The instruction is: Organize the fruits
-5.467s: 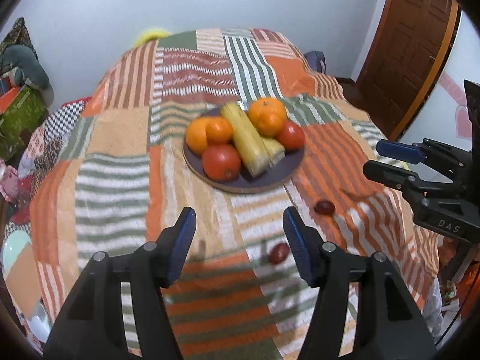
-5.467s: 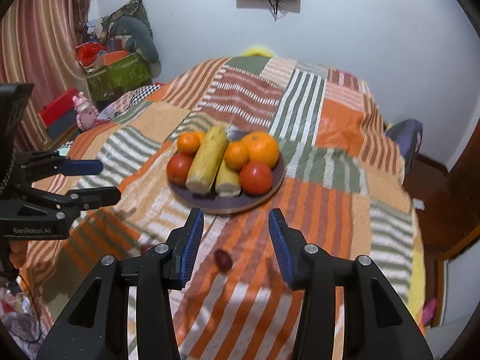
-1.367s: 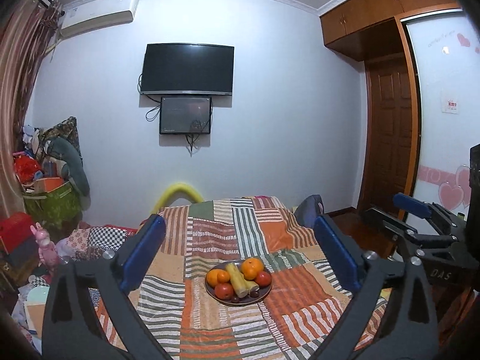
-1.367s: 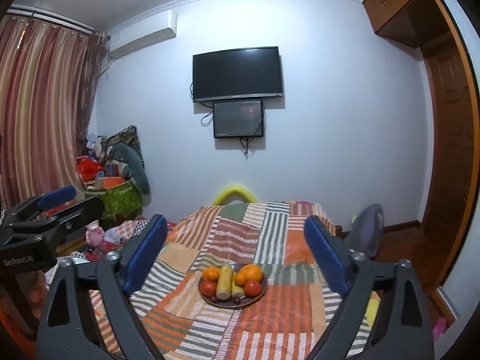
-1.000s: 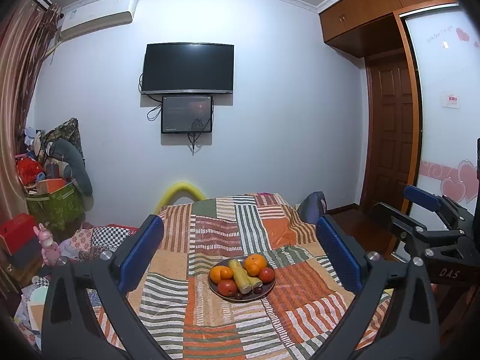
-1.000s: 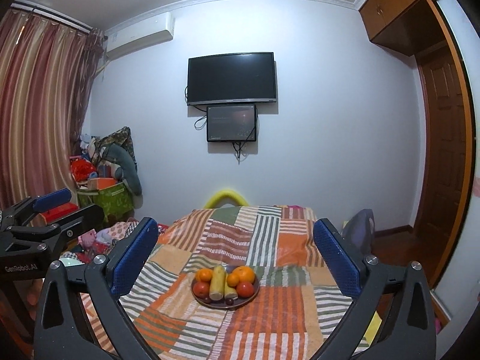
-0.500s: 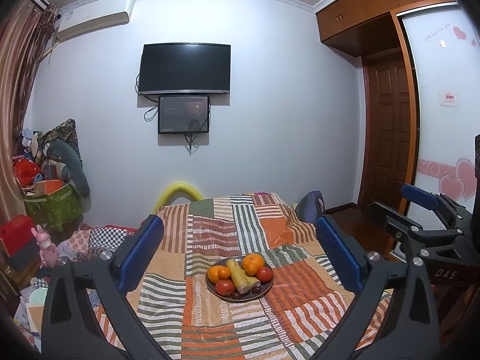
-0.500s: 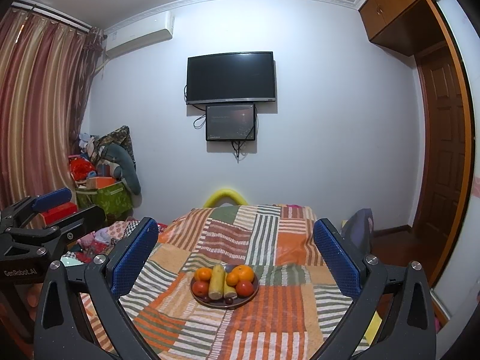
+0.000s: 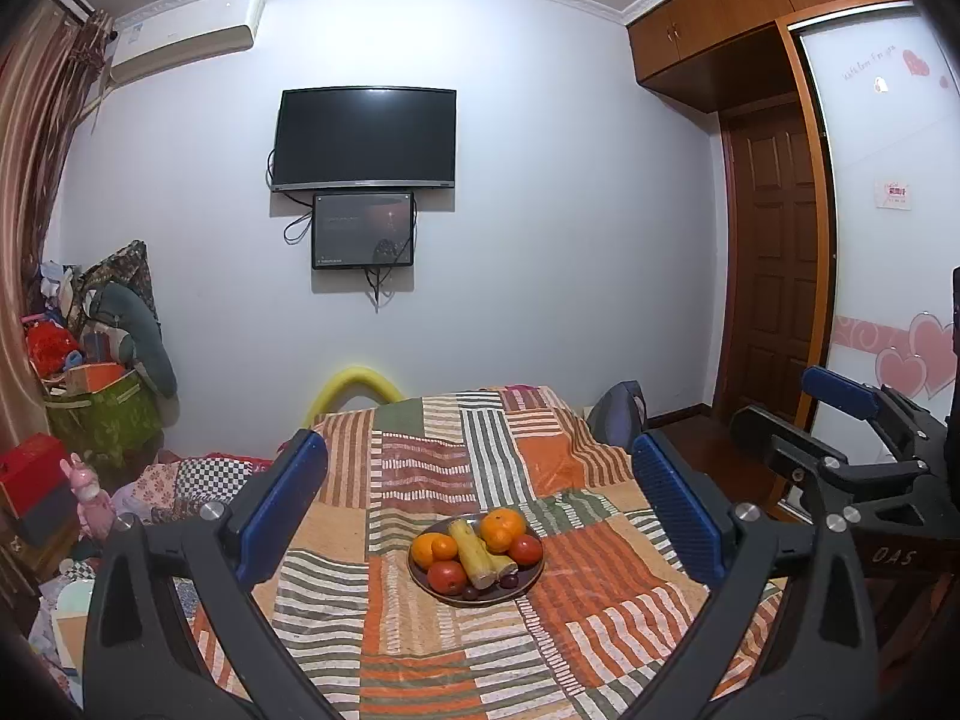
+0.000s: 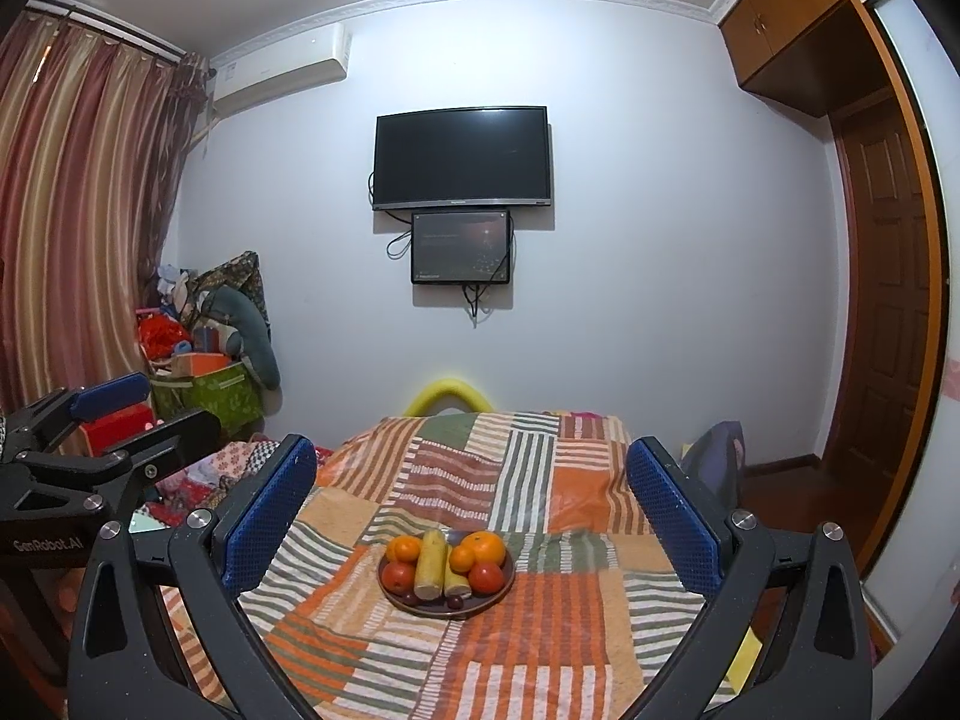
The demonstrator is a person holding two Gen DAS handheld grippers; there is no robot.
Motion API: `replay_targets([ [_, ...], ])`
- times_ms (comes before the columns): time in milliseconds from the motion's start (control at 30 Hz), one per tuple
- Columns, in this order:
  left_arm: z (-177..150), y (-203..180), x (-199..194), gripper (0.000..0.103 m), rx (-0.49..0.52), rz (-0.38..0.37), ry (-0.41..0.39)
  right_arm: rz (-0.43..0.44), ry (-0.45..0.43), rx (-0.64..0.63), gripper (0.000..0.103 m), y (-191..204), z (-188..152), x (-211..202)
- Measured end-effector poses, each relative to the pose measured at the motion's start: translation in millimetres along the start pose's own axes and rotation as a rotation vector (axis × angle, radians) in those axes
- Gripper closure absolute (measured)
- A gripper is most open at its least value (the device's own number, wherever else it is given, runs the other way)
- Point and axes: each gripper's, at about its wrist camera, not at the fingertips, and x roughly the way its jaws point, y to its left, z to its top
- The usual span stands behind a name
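A dark round plate (image 9: 528, 585) sits on the striped patchwork cloth (image 9: 420, 468). It holds oranges (image 9: 503, 528), red tomatoes (image 9: 447, 576), two yellow cobs (image 9: 474, 549) and two small dark plums (image 9: 510, 581). The plate also shows in the right wrist view (image 10: 507, 585), with plums (image 10: 456, 602) at its front rim. My left gripper (image 9: 480, 504) is wide open and empty, held high and well back from the plate. My right gripper (image 10: 471, 498) is wide open and empty, likewise far back. Each gripper shows at the edge of the other's view.
A TV (image 9: 363, 138) and a small screen hang on the far wall. A pile of bags and toys (image 9: 90, 384) stands at the left. A brown door (image 9: 774, 264) and a wardrobe are at the right. A curtain (image 10: 78, 222) hangs at the left.
Since 5.5 s ago both grippers have pulled up and far back from the table and opened wider. The two plums that lay on the cloth now lie on the plate. Over the last second, little moved.
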Motion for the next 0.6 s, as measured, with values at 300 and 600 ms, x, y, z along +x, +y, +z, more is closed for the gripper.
replay_targets([
  [300, 1.6, 0.9, 0.9, 0.000, -0.011, -0.001, 0.002, 0.001, 0.001, 0.009, 0.000, -1.4, 0.8, 0.1],
  [600, 1.5, -4.2, -0.1, 0.000, 0.001, 0.000, -0.003, 0.001, -0.006, 0.000, 0.000, -1.2, 2.2, -2.9],
])
